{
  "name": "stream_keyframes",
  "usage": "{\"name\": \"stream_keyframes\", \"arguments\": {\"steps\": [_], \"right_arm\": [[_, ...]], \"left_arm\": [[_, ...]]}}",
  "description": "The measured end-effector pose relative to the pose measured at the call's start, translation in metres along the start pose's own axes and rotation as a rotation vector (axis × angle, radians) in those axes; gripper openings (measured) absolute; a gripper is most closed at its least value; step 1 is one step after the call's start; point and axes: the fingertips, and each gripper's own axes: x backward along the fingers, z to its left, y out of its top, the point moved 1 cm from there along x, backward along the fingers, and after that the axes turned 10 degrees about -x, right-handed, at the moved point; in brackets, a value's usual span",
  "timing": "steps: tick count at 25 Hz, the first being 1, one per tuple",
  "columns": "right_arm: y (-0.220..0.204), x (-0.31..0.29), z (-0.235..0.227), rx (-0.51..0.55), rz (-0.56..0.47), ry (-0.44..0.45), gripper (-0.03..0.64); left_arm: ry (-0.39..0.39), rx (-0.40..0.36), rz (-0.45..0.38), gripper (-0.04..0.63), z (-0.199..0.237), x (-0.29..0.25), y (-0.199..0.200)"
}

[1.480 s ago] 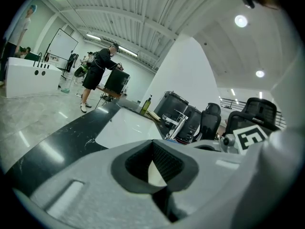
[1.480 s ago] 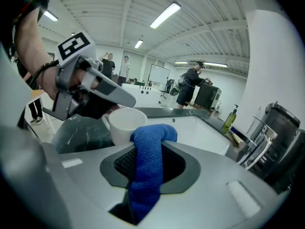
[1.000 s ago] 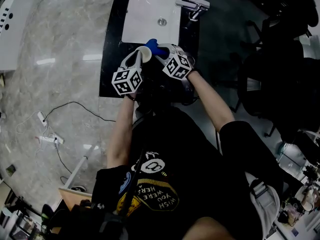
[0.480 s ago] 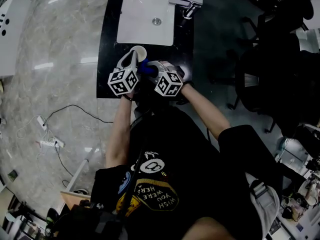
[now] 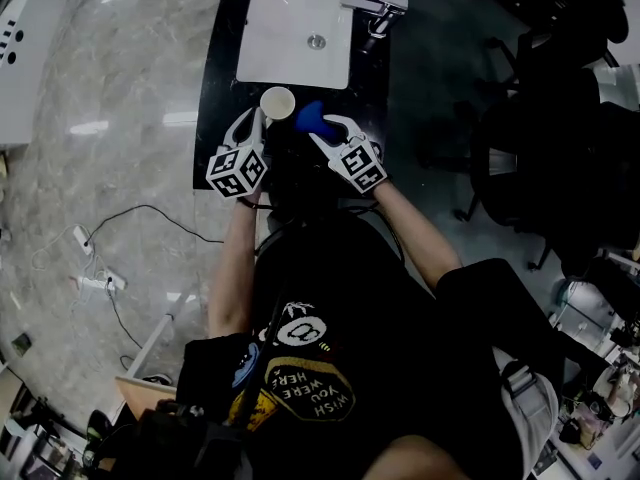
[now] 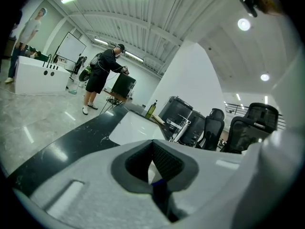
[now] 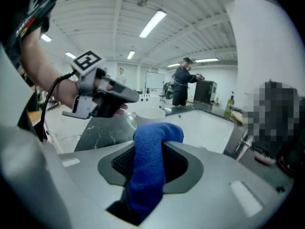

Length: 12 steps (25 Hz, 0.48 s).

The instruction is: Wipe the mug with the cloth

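One mug (image 5: 277, 102), at the dark surface (image 5: 215, 118) by the sink (image 5: 295, 28), handle in the closed left claw (image 5: 256, 120); blue cloth (image 5: 309, 118), pinched in the right claw (image 5: 325, 128), whose jaws have just eased slightly, just beside it; wiping contact likely pending: press cloth against mug.

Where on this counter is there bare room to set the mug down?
Bare black counter left of the mug and sink; another strip right of the cloth, below the faucet. Crowded between the left gripper and right gripper.
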Motion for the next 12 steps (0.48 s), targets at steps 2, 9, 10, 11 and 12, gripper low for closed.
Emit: {"name": "stream_keyframes", "arguments": {"steps": [2,9,10,11,12], "right_arm": [[-0.013,0.0,-0.008,-0.083,0.024,-0.007,0.236],[-0.002,0.049,0.001,-0.235,-0.148,-0.056,0.168],[0.003,0.057,0.005,-0.248,-0.182,-0.067,0.115],[0.007,0.065,0.009,-0.257,-0.208,-0.077,0.063],[0.01,0.07,0.015,-0.26,-0.225,-0.083,0.006]], "left_arm": [[0.011,-0.014,0.006,0.003,-0.002,0.012,-0.007],[0.058,-0.061,0.029,0.003,-0.02,0.064,-0.035],[0.051,-0.058,0.037,0.003,-0.025,0.071,-0.04],[0.042,-0.058,0.048,0.003,-0.031,0.077,-0.045],[0.039,-0.067,0.06,0.003,-0.035,0.082,-0.05]]}}
